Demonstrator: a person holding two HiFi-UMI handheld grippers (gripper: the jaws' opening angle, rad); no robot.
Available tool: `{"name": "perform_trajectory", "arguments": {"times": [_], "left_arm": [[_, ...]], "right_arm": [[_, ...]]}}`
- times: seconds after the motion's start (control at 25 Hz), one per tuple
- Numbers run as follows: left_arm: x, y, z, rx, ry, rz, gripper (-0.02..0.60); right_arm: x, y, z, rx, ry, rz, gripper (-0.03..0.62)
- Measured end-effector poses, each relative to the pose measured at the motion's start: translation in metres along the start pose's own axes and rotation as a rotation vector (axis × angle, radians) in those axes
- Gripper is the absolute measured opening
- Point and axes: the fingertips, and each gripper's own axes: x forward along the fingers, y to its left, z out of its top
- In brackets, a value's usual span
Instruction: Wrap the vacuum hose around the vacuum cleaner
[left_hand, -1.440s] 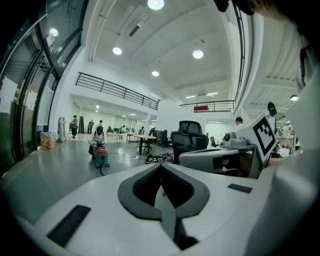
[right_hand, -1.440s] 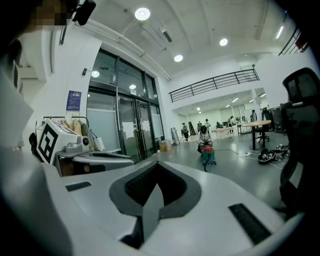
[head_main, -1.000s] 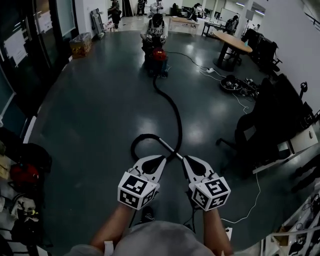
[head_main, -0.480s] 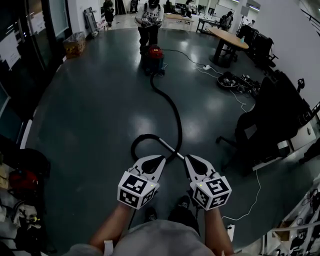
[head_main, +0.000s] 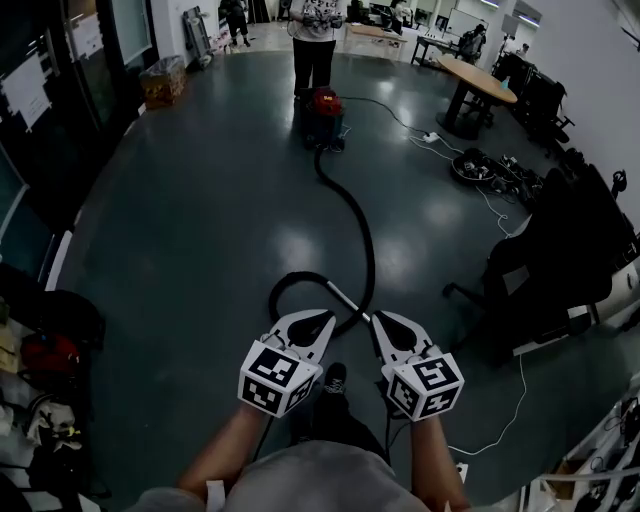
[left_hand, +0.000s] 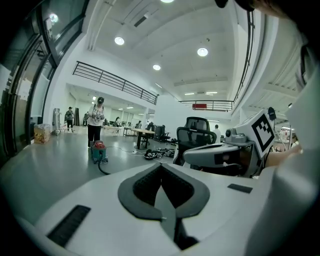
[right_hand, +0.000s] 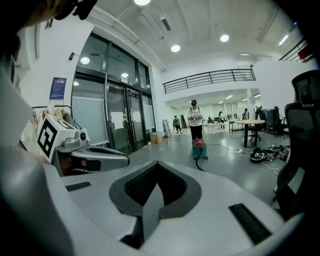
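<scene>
**Both grippers clenched and empty, well away from the vacuum cleaner**

We hold the left gripper (head_main: 322, 320) and the right gripper (head_main: 380, 320) side by side, well apart from the red vacuum cleaner (head_main: 324, 104), and both point towards it. Each is clenched tight with nothing between its jaws. The black vacuum hose (head_main: 366, 235) leaves the vacuum cleaner and snakes over the floor (head_main: 200, 200) towards us. At its end farthest from the vacuum cleaner it curls into a loop, just ahead of our grippers. A person (head_main: 314, 45) stands just behind the vacuum cleaner.
</scene>
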Motion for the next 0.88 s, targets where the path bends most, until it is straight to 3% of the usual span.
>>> {"name": "perform_trajectory", "arguments": {"times": [0.88], "left_arm": [[0.187,0.086,0.036,-0.002,0.139,0.024,0.008]], "right_arm": [[0.129,-0.183,0.03,0.111,0.066,0.027,0.005]]}}
